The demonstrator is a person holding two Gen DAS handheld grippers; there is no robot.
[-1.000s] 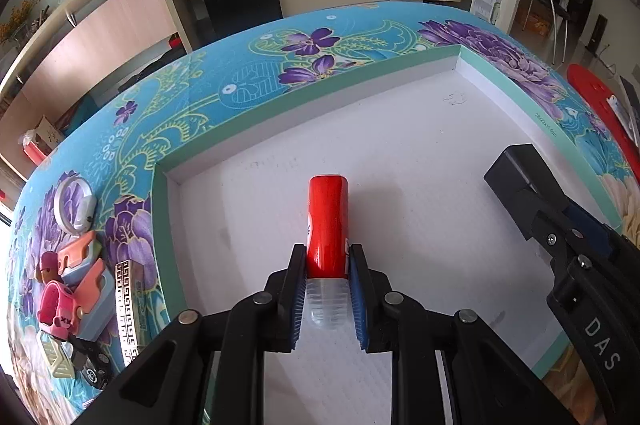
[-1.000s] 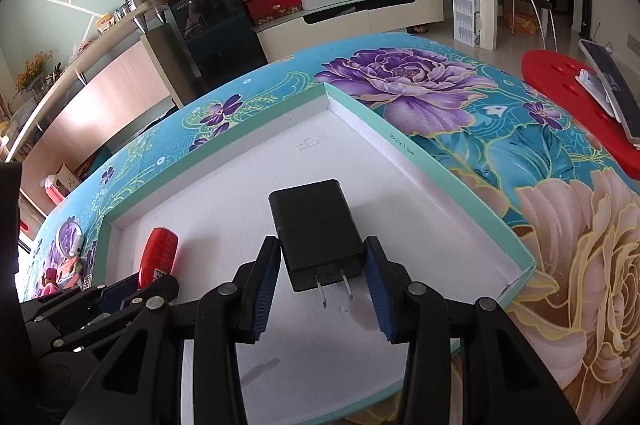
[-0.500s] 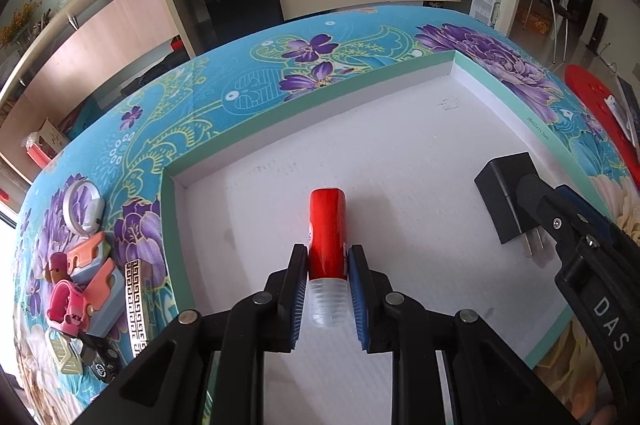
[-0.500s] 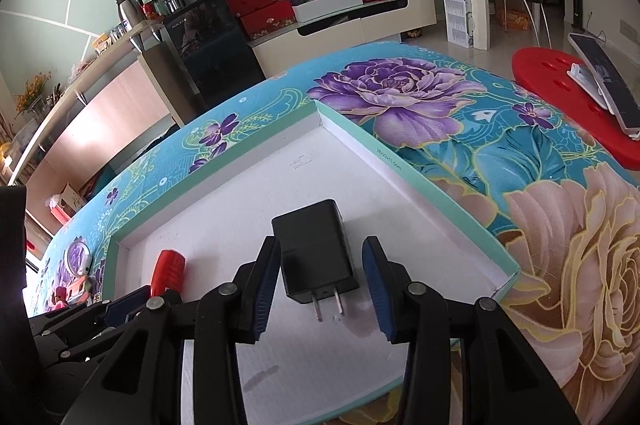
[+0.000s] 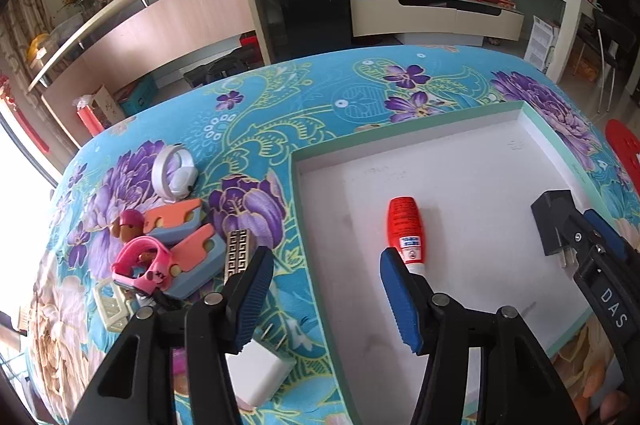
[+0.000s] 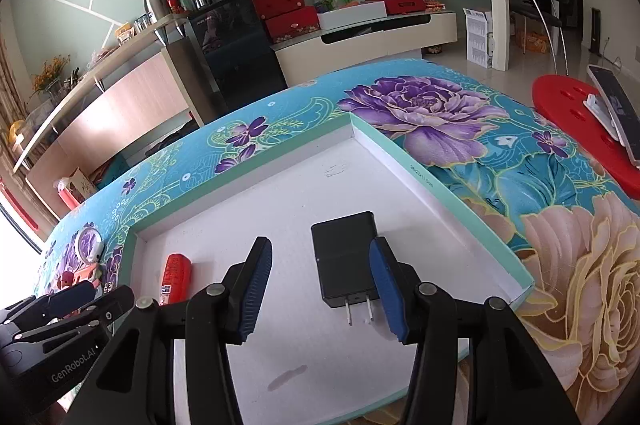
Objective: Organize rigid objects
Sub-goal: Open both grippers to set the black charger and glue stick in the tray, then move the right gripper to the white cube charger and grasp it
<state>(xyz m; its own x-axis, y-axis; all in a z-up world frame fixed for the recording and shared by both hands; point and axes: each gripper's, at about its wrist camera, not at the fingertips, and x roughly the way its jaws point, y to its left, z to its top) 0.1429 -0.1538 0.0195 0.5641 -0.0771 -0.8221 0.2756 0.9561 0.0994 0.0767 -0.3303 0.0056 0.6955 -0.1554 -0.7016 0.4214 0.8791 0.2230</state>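
Far to the left of the left gripper lies the unsorted pile on the flowered tablecloth: a white ring-shaped gadget, two orange-and-blue clips, a pink strap, a patterned bar and a pale buckle. They overlap, so a reach into them risks catching two pieces at once or knocking one toward the table edge.

Just below the left finger of that gripper sits a white charger, prongs up; the finger partly covers it, and a careless descent could pin or flick it.

The left gripper's jaws stand wide apart and hold nothing. Its right finger tip lies just beside the clear cap end of the red tube, which rests on the floor of the white tray. Whether they touch cannot be told. A round tube rolls easily, so any sideways sweep of that finger as the gripper leaves could set it rolling across the tray.

Further right, the right gripper is also spread and empty. The black charger lies flat in the tray between its fingers, close against the right one, prongs pointing back toward the gripper. If that finger drags on the way out, it could skew the charger or push it toward the tray's low right wall.

The two grippers also sit near each other over the tray, so a crossing move risks a collision.
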